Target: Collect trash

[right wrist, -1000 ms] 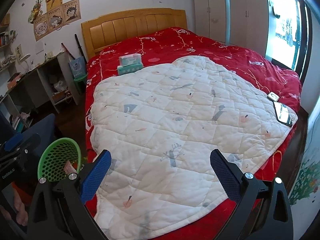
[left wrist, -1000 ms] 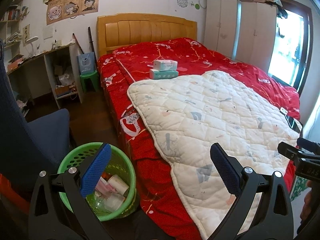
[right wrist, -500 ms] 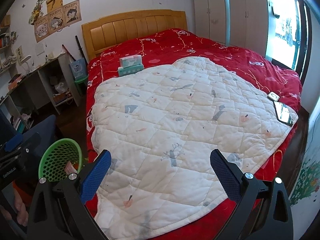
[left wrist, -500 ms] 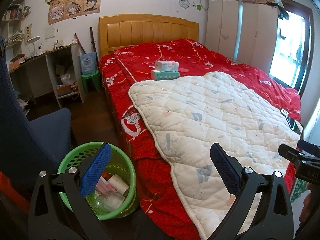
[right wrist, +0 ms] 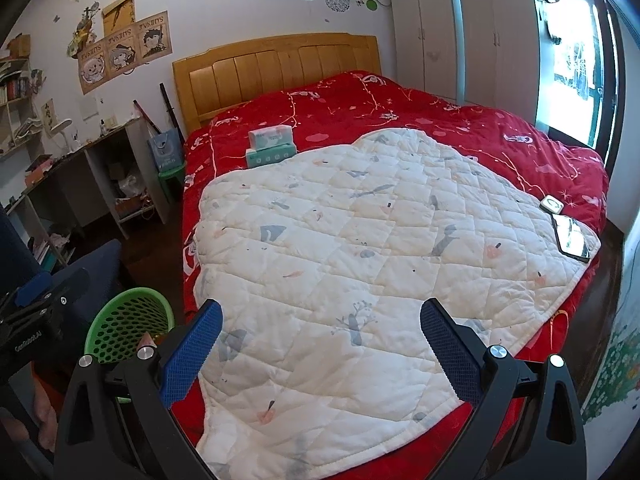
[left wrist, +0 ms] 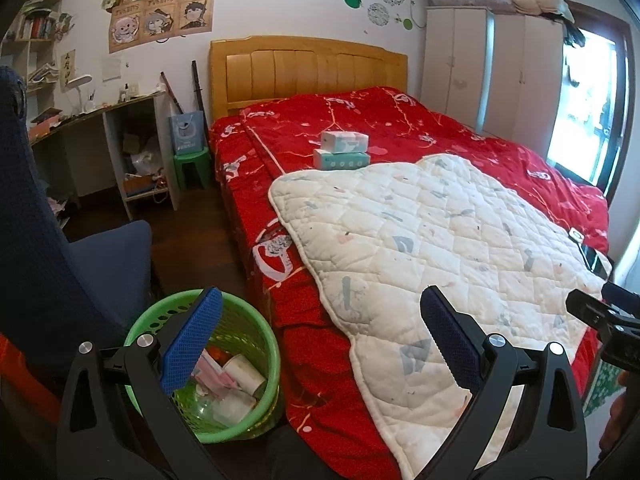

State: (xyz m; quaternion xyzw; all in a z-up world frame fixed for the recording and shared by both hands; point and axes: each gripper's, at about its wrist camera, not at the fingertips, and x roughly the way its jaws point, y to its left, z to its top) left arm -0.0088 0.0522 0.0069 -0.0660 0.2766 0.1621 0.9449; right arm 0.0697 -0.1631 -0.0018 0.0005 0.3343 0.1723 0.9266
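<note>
Left wrist view: I see the green basket [left wrist: 262, 334] on the dark floor [left wrist: 192, 240] just beside the bed [left wrist: 360, 120], and it holds the trash [left wrist: 232, 384]: a paper cup, pink and white wrappers and a clear plastic piece. My left hand-held gripper [left wrist: 320, 344] hangs above it with its blue pads wide apart and nothing between them. A dark blue chair [left wrist: 80, 264] stands close on the left of the basket. On the red bedspread two tissue packs [left wrist: 343, 150] lie stacked, touching the far edge of a white quilted pad [left wrist: 440, 248]. A green stool [left wrist: 192, 166] sits by the headboard, next to the cluttered counter [left wrist: 100, 116]. The other gripper's tip shows at the right edge.

Right wrist view: my right hand-held gripper [right wrist: 320, 344] is likewise spread wide and holds nothing, over the near end of the white pad [right wrist: 360, 260]. The green basket [right wrist: 120, 320] sits low left by the bed; from here I can make out only a scrap inside. A phone [right wrist: 570, 236] and a small white case [right wrist: 552, 204] lie at the pad's right corner. Tissue packs [right wrist: 270, 146] rest near the wooden headboard [right wrist: 280, 64]. White wardrobes [right wrist: 460, 32] and a bright window [right wrist: 572, 60] fill the right wall.
</note>
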